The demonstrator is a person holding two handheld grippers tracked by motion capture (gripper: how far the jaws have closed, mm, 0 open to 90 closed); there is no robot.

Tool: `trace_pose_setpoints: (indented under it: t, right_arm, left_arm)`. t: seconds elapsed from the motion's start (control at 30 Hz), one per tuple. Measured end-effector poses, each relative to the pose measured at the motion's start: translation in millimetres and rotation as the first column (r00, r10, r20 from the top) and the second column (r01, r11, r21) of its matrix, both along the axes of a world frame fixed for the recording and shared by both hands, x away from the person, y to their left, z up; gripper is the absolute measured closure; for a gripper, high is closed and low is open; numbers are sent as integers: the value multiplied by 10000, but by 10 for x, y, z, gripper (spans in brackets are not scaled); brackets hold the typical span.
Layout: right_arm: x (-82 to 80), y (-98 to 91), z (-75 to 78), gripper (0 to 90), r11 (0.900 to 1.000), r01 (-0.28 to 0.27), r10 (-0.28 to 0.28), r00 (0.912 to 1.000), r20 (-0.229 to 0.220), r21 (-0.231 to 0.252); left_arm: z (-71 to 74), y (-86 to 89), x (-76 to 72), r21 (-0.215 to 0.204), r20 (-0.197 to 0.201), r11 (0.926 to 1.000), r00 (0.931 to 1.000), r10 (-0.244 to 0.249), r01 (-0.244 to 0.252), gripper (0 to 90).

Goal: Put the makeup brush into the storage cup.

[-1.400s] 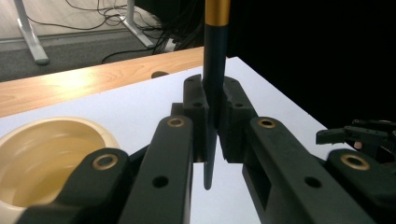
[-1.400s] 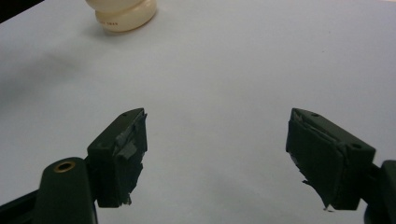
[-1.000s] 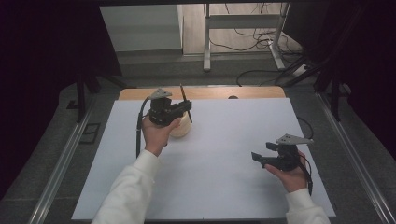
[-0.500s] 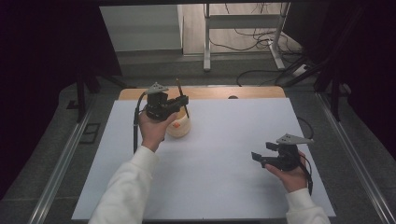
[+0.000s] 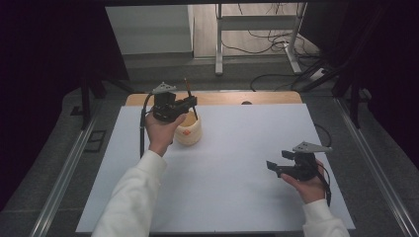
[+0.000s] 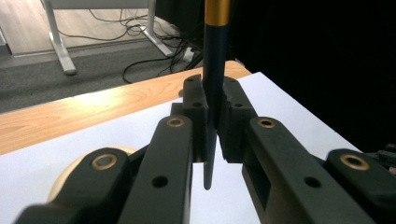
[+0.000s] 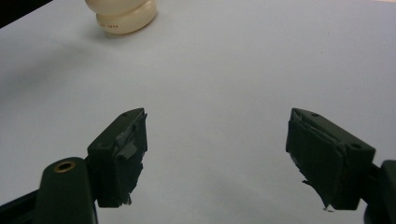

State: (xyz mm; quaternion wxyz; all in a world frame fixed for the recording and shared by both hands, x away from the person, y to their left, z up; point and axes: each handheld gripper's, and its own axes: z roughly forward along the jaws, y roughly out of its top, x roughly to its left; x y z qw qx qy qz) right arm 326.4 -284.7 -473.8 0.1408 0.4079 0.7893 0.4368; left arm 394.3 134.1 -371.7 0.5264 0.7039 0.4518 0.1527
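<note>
Table [image 5: 217,98] is wood, visible as a strip at the far edge; the rest is under a white sheet [image 5: 232,197] that spans nearly the whole work area. Your left arm in a white sleeve [image 5: 131,200] reaches in from the bottom left, up to the far left part of the sheet. Cream pot [image 5: 189,130] sits on the sheet there, round, with a small orange mark on its side; from the right gripper view it shows at top left [image 7: 123,15], well apart from the jaws. Your left gripper [image 5: 190,102] is up above the pot's rim, hand [image 5: 159,131] just beside the pot on its left. Its jaws are closed tight on a pen [image 6: 214,84]: dark blue barrel, gold band near the top, held roughly upright, pointed tip hanging free below the pads [image 6: 196,121]. In the high view the pen [image 5: 190,98] sticks up past the gripper, leaning slightly, lower end running down toward the pot's mouth; can't tell if the tip is inside the pot or just over it. Your right gripper [image 5: 274,167] is near the sheet's right side, well apart from the pot, hand [image 5: 309,183] under it, jaws pointing left. Its jaws are spread wide with nothing between them, just bare sheet [image 7: 215,116] showing in the gap. The pads [image 7: 128,154] look scuffed, with torn tape at the edges.
</note>
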Motion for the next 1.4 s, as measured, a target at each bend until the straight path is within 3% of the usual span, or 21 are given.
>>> trace_pose_setpoints:
  t: [0.6, 1.4]
  right_arm:
    - [3, -1, -5, 219, 10000, -16, 16, 10000, -19, -19]
    - [9, -12, -16, 219, 10000, 21, -22, 10000, -44, -58]
  left_arm:
    - [1, 82, 140, 68, -52, 9997, 9997, 249, -249, 832]
    - [-261, 122, 350, 561, -385, 9952, 9958, 828, -806, 831]
